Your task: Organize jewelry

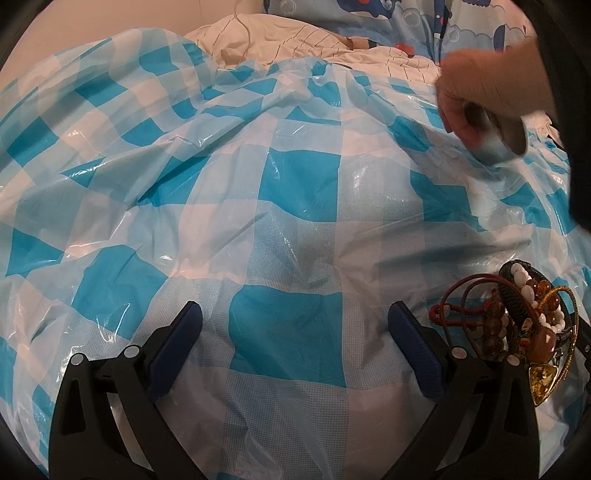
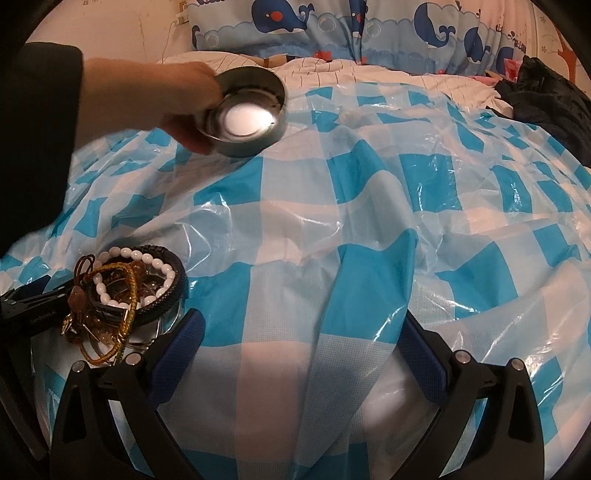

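Observation:
A pile of jewelry (image 1: 517, 317), bead bracelets, cords and an amber pendant, lies on the blue-and-white checked plastic sheet (image 1: 280, 192), just right of my left gripper (image 1: 295, 317), which is open and empty. In the right wrist view the same pile (image 2: 129, 291) lies just left of my right gripper (image 2: 303, 328), also open and empty. A bare hand (image 2: 177, 99) holds a round metal tin (image 2: 247, 114) on the sheet at the far left; the hand and tin also show in the left wrist view (image 1: 495, 144) at the far right.
The sheet is crumpled over a bed. A whale-print pillow (image 2: 332, 29) and striped white bedding (image 2: 369, 70) lie at the far end. Dark cloth (image 2: 546, 99) lies at the far right. A black tool part (image 2: 29, 306) lies left of the jewelry.

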### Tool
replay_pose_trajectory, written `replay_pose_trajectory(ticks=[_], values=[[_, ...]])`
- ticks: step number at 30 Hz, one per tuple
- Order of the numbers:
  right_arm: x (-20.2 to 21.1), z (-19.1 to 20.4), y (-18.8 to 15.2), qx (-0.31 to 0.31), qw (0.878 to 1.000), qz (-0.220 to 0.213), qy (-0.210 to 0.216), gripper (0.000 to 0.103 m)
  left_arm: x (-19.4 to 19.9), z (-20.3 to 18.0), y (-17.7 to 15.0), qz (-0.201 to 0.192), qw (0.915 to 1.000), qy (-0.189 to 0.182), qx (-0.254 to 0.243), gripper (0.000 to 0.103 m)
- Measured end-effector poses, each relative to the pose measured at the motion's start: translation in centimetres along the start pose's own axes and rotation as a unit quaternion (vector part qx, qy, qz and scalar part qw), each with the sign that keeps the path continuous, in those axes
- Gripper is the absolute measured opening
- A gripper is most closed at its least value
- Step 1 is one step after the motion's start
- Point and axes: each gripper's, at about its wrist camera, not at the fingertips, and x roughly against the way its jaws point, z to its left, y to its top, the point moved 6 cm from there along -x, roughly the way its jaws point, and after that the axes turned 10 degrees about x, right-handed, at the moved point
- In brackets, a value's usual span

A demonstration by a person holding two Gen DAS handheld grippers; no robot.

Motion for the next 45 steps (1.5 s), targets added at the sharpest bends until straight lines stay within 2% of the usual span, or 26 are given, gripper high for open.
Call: replay_pose_trajectory(ticks=[14, 21, 34, 45], values=[[-0.11, 0.05, -0.06, 0.003, 1.0, 0.001, -0.005, 0.097, -0.18, -0.13, -0.18, 0.0, 1.0, 0.0, 0.0, 0.096], [0.23, -0.11, -0.06, -0.004, 1.0, -0.005, 0.007, 0.097, -0.18, -0.05, -0.08, 0.001, 1.0, -0.001, 0.0, 0.096], [0.34, 0.06, -0.21, 0.007, 1.0, -0.013, -0.009, 0.097, -0.23, -0.15, -0.11, 0.0, 1.0, -0.001, 0.0, 0.096], [0.33, 0.11, -0.26, 0.01, 1.0, -0.011, -0.014, 0.097, -0.57, -0.4, 0.25, 0.016, 0.9999, 0.002, 0.002, 0.096]])
